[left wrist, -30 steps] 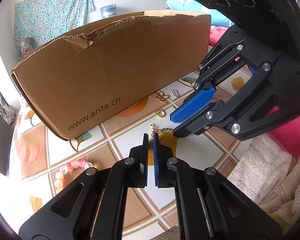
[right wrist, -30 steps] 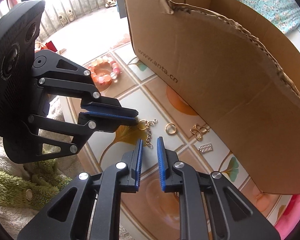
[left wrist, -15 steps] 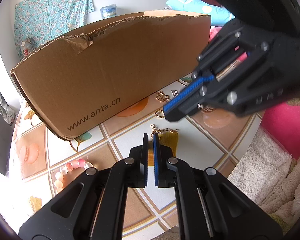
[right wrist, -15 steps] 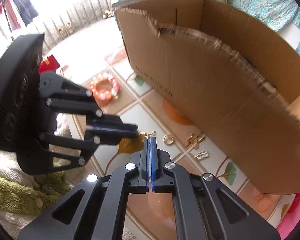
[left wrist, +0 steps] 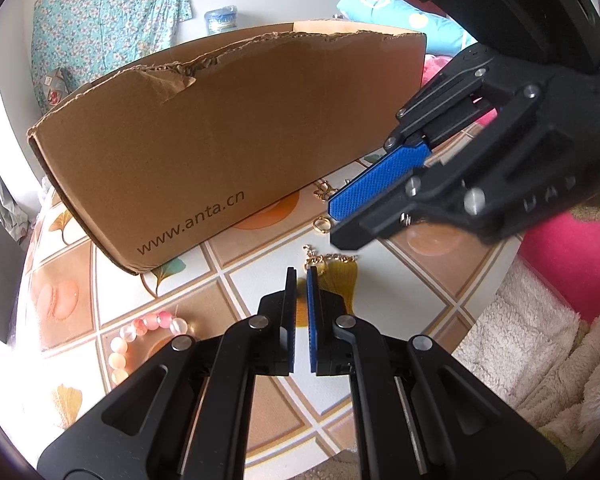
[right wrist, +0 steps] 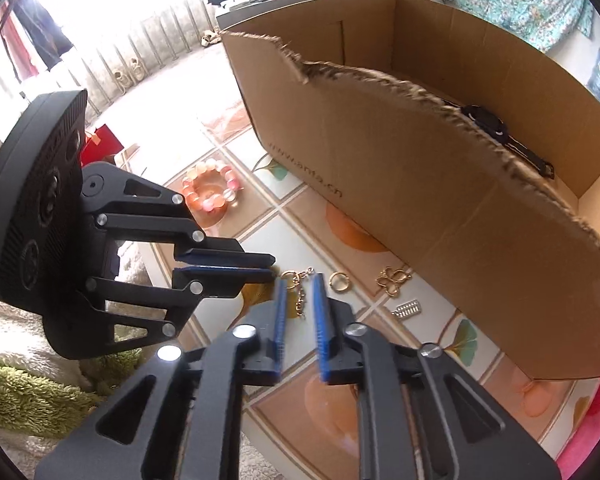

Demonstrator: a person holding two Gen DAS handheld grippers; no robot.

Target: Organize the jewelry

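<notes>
on the tiled counter (right wrist: 380,396), the gold chain (right wrist: 300,300) lies between the right gripper (right wrist: 298,312)'s opening, empty jaws; the left gripper (left wrist: 298,280)'s are pressed together. closing crooked could nudge it aside.

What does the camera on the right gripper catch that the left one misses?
Only the right wrist view looks inside the box, where a black strap lies, and shows the small silver charm. Only the left wrist view shows the blue tub behind the box. Both show the gold chain, gold ring, bead bracelet and the other gripper. The right gripper is opening, holding nothing.
</notes>
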